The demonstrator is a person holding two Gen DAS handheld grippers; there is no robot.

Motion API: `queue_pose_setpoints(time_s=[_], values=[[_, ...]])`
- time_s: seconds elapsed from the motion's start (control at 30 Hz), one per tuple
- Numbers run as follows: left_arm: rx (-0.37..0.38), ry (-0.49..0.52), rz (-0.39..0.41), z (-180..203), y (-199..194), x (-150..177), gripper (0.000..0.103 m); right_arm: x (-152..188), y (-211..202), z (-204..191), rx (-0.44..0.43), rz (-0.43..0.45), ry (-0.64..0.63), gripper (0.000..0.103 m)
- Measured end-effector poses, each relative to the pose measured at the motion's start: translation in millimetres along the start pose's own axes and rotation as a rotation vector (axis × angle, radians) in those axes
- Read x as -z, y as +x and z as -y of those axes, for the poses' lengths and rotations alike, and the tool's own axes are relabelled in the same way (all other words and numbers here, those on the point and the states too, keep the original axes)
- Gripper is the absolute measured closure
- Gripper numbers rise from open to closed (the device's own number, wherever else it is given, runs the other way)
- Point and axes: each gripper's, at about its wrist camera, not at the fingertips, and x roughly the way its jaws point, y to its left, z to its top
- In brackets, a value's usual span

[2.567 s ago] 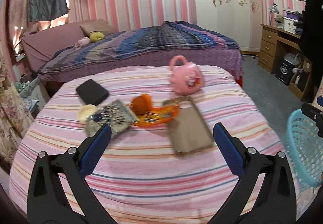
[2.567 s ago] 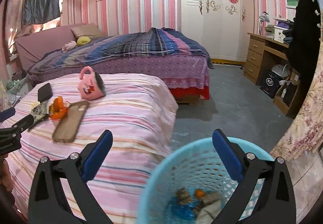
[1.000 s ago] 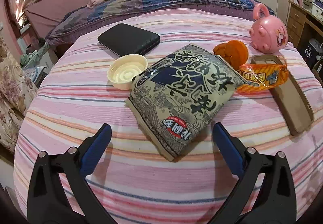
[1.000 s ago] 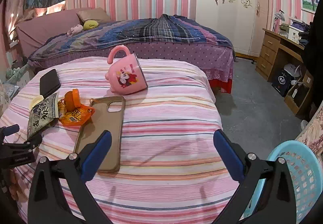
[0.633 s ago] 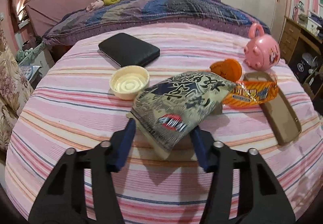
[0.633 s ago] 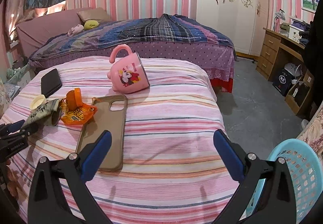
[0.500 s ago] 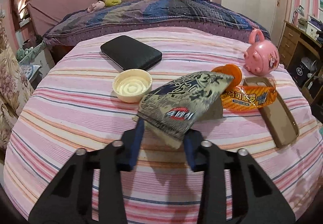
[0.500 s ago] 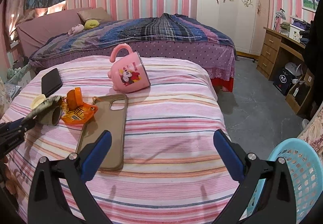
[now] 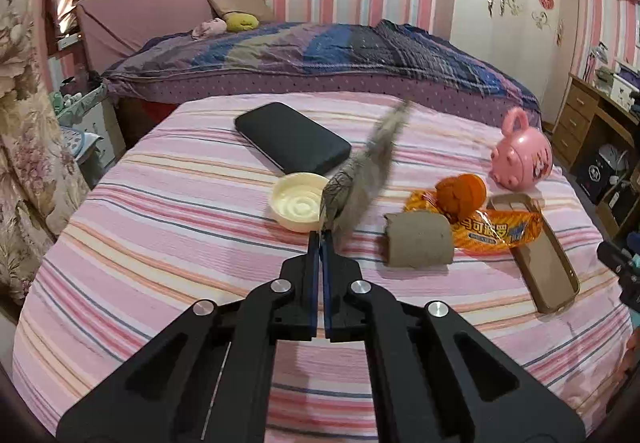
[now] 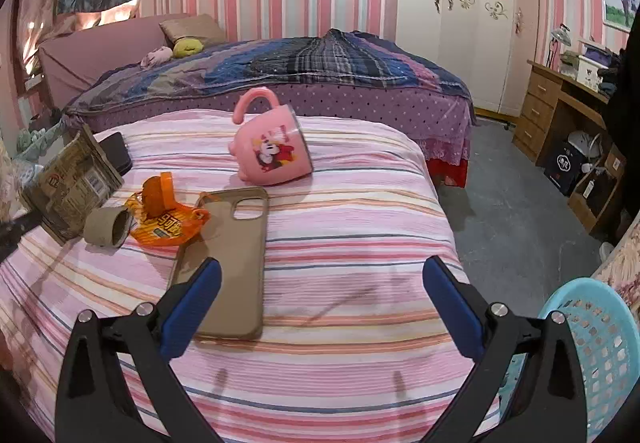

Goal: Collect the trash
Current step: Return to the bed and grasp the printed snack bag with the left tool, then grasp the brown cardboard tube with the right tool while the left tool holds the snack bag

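Left hand-held gripper clamped on snack bag edge, bag's long axis up-right above the bed; basket beside wide-open, empty right hand-held gripper, so carry rightward.

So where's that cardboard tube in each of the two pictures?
Left wrist view: the cardboard tube lies right of centre, beside the orange wrapper.
Right wrist view: it sits at the left, open end facing the camera.
Shared landmark: the pink mug lying on its side.
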Motion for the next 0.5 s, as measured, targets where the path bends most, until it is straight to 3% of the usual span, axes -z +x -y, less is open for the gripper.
queue_pose_setpoints(time_s=[0.5], values=[[-0.064, -0.050, 0.059, -54, -32, -5, 0.103, -3, -6, -63, -0.124, 0.001, -0.037, 0.005]])
